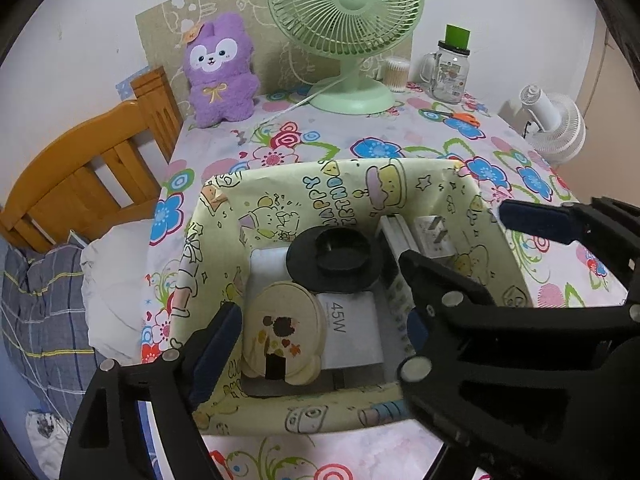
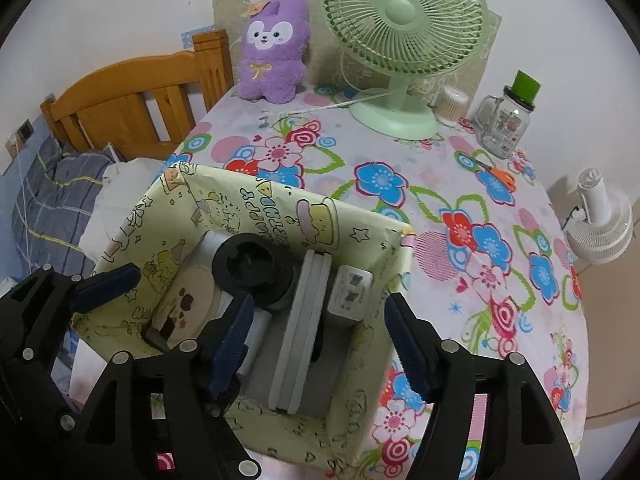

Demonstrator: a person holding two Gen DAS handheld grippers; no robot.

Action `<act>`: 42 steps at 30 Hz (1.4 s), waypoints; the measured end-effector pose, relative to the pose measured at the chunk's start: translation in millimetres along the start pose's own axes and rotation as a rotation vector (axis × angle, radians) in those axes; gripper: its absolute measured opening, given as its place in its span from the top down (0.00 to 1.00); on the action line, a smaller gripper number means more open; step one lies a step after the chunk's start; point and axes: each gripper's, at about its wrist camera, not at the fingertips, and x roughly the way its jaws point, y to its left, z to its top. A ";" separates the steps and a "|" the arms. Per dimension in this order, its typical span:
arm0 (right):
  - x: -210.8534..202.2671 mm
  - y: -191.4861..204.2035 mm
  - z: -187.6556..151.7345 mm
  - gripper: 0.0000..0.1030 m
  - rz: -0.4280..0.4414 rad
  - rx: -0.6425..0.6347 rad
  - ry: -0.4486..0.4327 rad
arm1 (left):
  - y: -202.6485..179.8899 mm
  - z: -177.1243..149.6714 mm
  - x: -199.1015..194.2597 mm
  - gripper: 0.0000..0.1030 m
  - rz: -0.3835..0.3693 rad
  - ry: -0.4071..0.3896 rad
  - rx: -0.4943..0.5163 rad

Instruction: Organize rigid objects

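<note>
A yellow-green cartoon-printed box (image 1: 328, 188) stands open-topped on the flower-patterned tablecloth (image 1: 360, 136), near the table's front left corner. Inside it lie a black ring-shaped part (image 1: 336, 260), a round cream item with a bear print (image 1: 284, 328), a white box marked 45W (image 1: 352, 332), a white charger plug (image 1: 434, 238) against the right wall, and a long white slab (image 2: 298, 332) standing on edge beside the plug. The left gripper (image 1: 320, 332) hangs over the box with jaws wide apart; the cream item and the 45W box lie between its fingers, but the pads press on nothing. The right gripper (image 2: 316, 340) likewise stands wide open above the slab and plug, holding nothing, its right finger at the box's right wall. At the table's far side stand a purple plush toy (image 1: 220, 72), a green desk fan (image 1: 348, 32), a glass jar (image 1: 450, 72) and orange-handled scissors (image 1: 456, 116).
</note>
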 end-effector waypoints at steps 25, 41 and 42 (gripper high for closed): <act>-40.2 -50.5 -37.7 0.13 -0.009 0.082 -0.055 | -57.4 -10.7 -29.6 0.10 -0.044 -0.071 0.061; -70.5 -97.3 -63.7 0.12 -0.035 0.143 -0.114 | -96.6 -13.7 -50.5 0.09 -0.057 -0.138 0.054; -73.1 -100.2 -65.9 0.12 -0.037 0.145 -0.121 | -97.2 -13.9 -51.4 0.09 -0.055 -0.140 0.050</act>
